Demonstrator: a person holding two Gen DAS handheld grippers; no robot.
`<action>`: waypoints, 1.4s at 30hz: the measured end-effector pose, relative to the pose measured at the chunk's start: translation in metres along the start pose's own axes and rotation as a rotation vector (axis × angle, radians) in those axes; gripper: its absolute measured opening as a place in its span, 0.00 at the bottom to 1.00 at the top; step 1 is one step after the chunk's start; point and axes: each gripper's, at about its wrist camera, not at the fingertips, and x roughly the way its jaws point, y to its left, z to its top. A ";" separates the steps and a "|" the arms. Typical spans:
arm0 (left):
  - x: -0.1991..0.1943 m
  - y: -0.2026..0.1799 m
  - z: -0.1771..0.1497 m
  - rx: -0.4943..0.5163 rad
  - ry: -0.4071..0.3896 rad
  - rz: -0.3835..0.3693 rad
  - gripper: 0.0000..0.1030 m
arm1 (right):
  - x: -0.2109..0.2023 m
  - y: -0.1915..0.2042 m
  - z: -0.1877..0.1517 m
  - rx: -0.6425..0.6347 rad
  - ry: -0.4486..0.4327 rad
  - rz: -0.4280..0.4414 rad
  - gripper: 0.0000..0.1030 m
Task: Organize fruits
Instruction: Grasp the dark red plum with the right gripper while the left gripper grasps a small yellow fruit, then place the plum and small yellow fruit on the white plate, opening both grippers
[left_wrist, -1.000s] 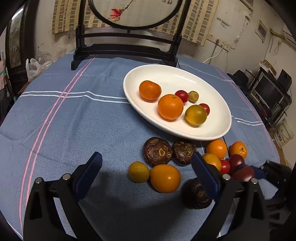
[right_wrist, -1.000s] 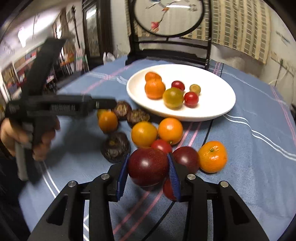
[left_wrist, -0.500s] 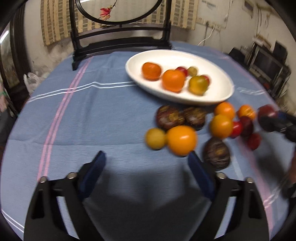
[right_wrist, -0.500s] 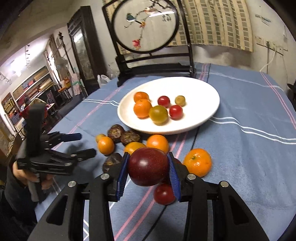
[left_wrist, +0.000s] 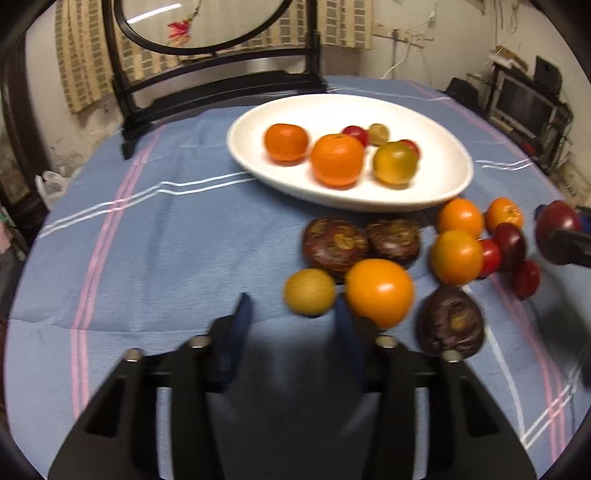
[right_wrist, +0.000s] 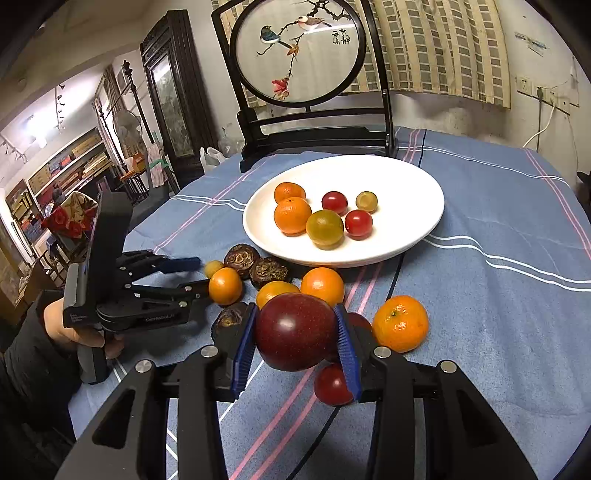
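Note:
A white oval plate (right_wrist: 413, 177) (left_wrist: 448, 155) holds two oranges, a green-yellow fruit and several small fruits. Loose fruit lies on the blue cloth in front of it: oranges, dark brown fruits, red plums. My right gripper (right_wrist: 295, 334) is shut on a dark red plum (right_wrist: 293, 336), lifted above the pile; it also shows at the right edge of the left wrist view (left_wrist: 556, 225). My left gripper (left_wrist: 291, 314) is open and empty, low over the cloth, with a small yellow fruit (left_wrist: 309, 291) just ahead and an orange (left_wrist: 378, 291) by its right finger.
A black wooden stand with a round painted screen (right_wrist: 299, 51) stands at the table's far edge. The tablecloth (left_wrist: 147, 258) has pink and white stripes. The table edge curves off at left and right; shelves and furniture lie beyond.
My right gripper has lifted the plum higher off the pile. My left gripper has narrowed its opening and moved toward the small yellow fruit and the orange.

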 end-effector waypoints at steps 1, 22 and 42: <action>0.000 -0.001 0.000 -0.001 -0.001 -0.011 0.31 | 0.000 0.000 0.000 0.000 0.000 0.000 0.40; -0.055 -0.023 0.048 -0.017 -0.157 -0.070 0.27 | -0.013 -0.008 0.022 0.062 -0.059 -0.036 0.40; 0.055 -0.029 0.150 -0.143 -0.051 -0.014 0.59 | 0.089 -0.068 0.092 0.139 0.061 -0.168 0.63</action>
